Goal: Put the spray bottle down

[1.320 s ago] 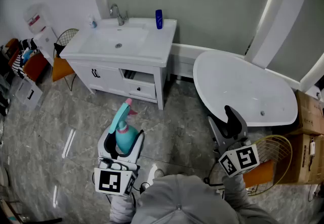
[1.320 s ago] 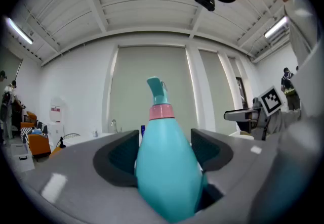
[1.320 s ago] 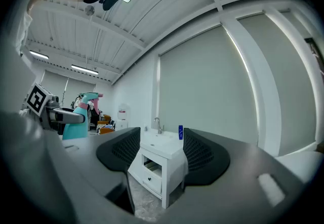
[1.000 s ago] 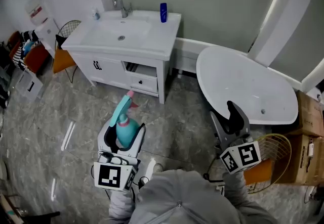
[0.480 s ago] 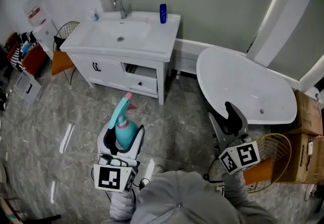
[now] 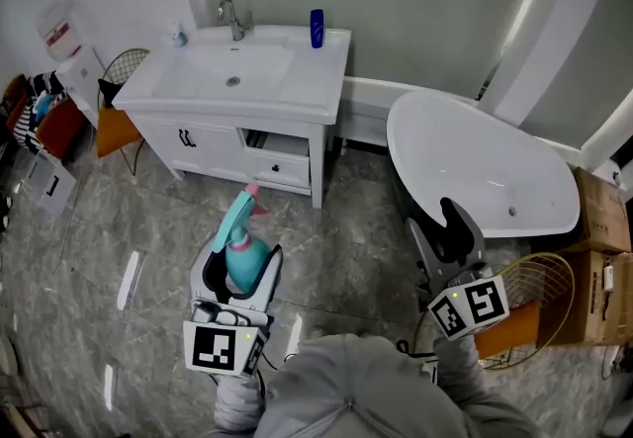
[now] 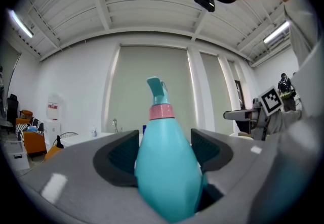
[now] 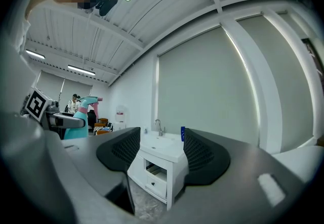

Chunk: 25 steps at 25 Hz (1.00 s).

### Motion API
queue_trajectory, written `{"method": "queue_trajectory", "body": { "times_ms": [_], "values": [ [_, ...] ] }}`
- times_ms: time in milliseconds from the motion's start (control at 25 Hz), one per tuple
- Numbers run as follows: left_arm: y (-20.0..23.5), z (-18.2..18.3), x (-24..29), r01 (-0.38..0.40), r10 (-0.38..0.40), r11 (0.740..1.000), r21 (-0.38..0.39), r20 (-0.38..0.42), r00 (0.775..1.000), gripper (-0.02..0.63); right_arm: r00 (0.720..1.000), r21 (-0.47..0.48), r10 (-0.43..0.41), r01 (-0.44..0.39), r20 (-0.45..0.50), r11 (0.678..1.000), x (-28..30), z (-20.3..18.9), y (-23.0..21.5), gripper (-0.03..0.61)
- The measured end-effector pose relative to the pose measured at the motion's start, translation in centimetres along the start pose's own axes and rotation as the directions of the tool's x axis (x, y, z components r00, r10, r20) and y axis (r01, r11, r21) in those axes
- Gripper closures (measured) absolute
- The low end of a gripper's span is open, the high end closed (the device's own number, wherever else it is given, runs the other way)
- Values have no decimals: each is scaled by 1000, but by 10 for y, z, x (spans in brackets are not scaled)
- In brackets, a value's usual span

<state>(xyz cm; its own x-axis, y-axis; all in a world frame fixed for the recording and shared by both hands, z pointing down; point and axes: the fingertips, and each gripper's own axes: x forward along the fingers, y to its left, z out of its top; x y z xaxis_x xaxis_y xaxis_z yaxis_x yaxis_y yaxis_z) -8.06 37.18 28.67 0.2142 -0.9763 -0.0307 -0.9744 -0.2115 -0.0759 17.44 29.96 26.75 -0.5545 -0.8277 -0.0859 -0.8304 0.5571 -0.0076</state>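
**A:** Jaws first. What have you got?

**B:** My left gripper has its jaws clamped on the spray bottle, one on each side of the teal body, with the nozzle up and tipped away from me. My right gripper has its jaws wide apart and holds nothing. Through the gap I see only the vanity.

**A:** Where's the bottle, then?

**B:** Held above the floor, in front of the vanity, touching only the jaws.

**A:** And the containers?

**B:** The sink is bare white around its drain. A blue bottle stands on the back edge, right of the tap. One drawer is pulled partly out, and I can't see what's inside. The tub is to the right, with its drain showing.
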Motion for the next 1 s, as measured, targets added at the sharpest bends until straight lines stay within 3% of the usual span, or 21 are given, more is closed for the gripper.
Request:
{"method": "queue_trajectory", "body": {
  "times_ms": [560, 1000],
  "values": [
    [27, -12, 40, 50, -50, 999, -6, -5, 999, 239, 999, 0, -45, 45, -21, 999, 29, -11, -3, 313],
    [56, -10, 114, -37, 37, 999, 6, 10, 999, 239, 999, 13, 32, -32, -6, 999, 120, -16, -42, 313]
  ]
}}
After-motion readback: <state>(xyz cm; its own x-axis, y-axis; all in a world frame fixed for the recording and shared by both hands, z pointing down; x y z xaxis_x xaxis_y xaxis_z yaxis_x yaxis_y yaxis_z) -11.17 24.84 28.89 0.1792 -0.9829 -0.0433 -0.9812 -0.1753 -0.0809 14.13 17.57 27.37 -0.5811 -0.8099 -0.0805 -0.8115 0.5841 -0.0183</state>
